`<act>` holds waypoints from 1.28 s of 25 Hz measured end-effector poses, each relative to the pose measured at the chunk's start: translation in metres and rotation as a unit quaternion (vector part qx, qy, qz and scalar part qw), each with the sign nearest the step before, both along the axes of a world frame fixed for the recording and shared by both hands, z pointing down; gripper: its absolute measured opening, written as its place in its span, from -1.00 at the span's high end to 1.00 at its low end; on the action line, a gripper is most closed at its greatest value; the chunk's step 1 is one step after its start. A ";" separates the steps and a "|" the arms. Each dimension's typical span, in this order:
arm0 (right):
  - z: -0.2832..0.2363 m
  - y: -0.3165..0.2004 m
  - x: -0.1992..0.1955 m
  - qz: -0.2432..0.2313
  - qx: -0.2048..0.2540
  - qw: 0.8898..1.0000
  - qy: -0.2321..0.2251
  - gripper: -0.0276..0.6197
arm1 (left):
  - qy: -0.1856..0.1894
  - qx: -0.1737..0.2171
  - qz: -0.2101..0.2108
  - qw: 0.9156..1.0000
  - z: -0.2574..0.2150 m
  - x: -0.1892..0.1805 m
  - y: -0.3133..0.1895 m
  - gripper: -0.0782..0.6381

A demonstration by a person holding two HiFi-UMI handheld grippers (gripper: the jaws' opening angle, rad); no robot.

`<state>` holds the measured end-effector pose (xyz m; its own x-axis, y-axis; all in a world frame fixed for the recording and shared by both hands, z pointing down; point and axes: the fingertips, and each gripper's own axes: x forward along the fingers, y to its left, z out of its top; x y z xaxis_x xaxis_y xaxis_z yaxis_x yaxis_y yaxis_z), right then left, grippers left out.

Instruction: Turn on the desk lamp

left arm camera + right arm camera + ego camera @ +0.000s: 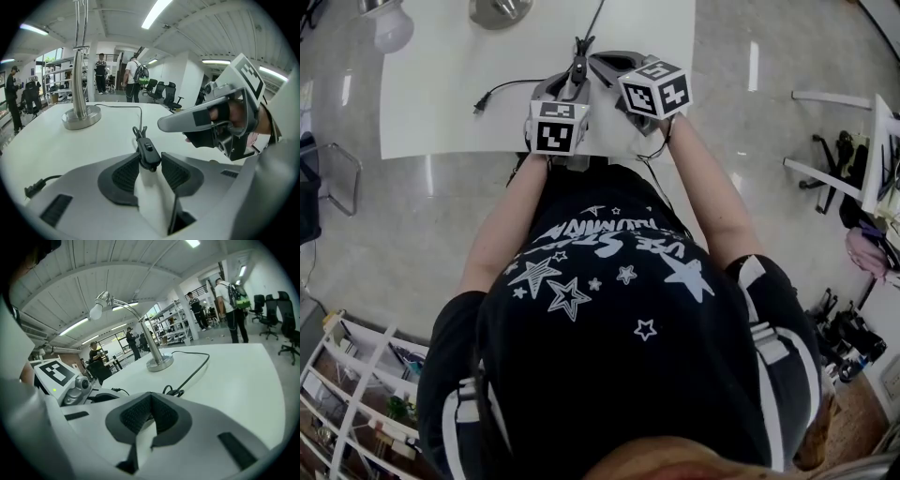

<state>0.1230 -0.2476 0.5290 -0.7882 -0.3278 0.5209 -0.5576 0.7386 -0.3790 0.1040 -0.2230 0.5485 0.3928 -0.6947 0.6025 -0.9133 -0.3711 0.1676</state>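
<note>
The desk lamp has a round metal base (500, 11) (81, 117) (159, 363) at the table's far side, and a curved neck ending in a white bulb (392, 28) (96, 310). Its black cord (192, 371) runs toward me to a small black inline switch (149, 152) (578, 67). My left gripper (150, 161) (575, 82) is shut on that switch, a pad on each side, the rocker facing up. My right gripper (150, 405) (165, 124) is shut with nothing in it. Its tip hovers just right of the switch and above it.
The white table (441, 103) ends just in front of my body. A black plug (480, 105) (33, 189) lies loose on it at the left. People and office chairs (161, 89) stand far behind. Shelving (356, 375) is on the floor at my left.
</note>
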 end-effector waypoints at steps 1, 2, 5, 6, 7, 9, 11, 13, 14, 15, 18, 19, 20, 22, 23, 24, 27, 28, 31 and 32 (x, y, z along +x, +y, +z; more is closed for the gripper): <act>-0.002 0.000 0.003 0.008 0.000 1.000 -0.004 0.90 | -0.001 0.006 0.002 1.000 -0.002 -0.001 0.000 0.39; -0.003 0.000 0.006 0.016 0.000 1.000 -0.006 0.90 | -0.003 0.012 0.006 1.000 -0.004 -0.002 0.001 0.39; -0.005 0.000 0.012 0.044 0.001 0.999 -0.012 0.90 | -0.008 0.030 0.016 0.999 -0.012 -0.011 0.004 0.39; -0.006 0.001 0.013 0.054 0.000 0.998 -0.015 0.90 | -0.007 0.034 0.017 0.999 -0.015 -0.015 0.005 0.38; -0.007 0.001 0.013 0.063 -0.001 0.998 -0.017 0.90 | -0.005 0.037 0.019 0.999 -0.018 -0.020 0.007 0.39; -0.009 0.003 0.015 0.082 -0.003 0.996 -0.022 0.90 | 0.002 0.038 0.024 0.999 -0.024 -0.026 0.009 0.38; -0.012 0.002 0.015 0.102 -0.001 0.994 -0.026 0.90 | 0.013 0.040 0.031 0.999 -0.030 -0.031 0.010 0.38; -0.014 0.001 0.013 0.120 0.003 0.992 -0.030 0.90 | 0.020 0.048 0.037 0.998 -0.037 -0.038 0.008 0.39; -0.016 0.001 0.010 0.129 0.005 0.991 -0.032 0.90 | 0.022 0.053 0.040 0.998 -0.040 -0.044 0.007 0.39; -0.018 0.002 0.007 0.136 0.007 0.990 -0.033 0.90 | 0.023 0.056 0.044 0.997 -0.042 -0.049 0.006 0.39; -0.025 0.003 -0.005 0.161 0.013 0.986 -0.039 0.90 | 0.026 0.065 0.062 0.996 -0.049 -0.070 0.005 0.39; -0.027 0.002 -0.010 0.170 0.014 0.984 -0.042 0.90 | 0.029 0.067 0.066 0.995 -0.052 -0.079 0.004 0.39; -0.028 0.002 -0.017 0.178 0.015 0.983 -0.044 0.90 | 0.032 0.069 0.068 0.995 -0.055 -0.090 0.003 0.39; -0.031 0.004 -0.033 0.192 0.013 0.980 -0.046 0.90 | 0.041 0.070 0.069 0.994 -0.059 -0.113 0.000 0.39; -0.031 0.006 -0.042 0.196 0.011 0.980 -0.046 0.90 | 0.046 0.070 0.069 0.994 -0.059 -0.125 0.000 0.39; -0.030 0.008 -0.052 0.199 0.010 0.979 -0.044 0.90 | 0.051 0.069 0.070 0.994 -0.059 -0.137 -0.001 0.39; -0.028 0.012 -0.078 0.212 0.009 0.976 -0.040 0.90 | 0.063 0.064 0.073 0.993 -0.057 -0.170 -0.004 0.39; -0.030 0.012 -0.084 0.221 0.009 0.974 -0.041 0.90 | 0.067 0.062 0.076 0.993 -0.057 -0.178 -0.005 0.39; -0.039 0.015 -0.100 0.248 0.018 0.968 -0.041 0.90 | 0.076 0.061 0.093 0.991 -0.058 -0.195 -0.010 0.39; -0.039 0.017 -0.103 0.256 0.019 0.966 -0.041 0.90 | 0.079 0.061 0.102 0.990 -0.059 -0.198 -0.011 0.39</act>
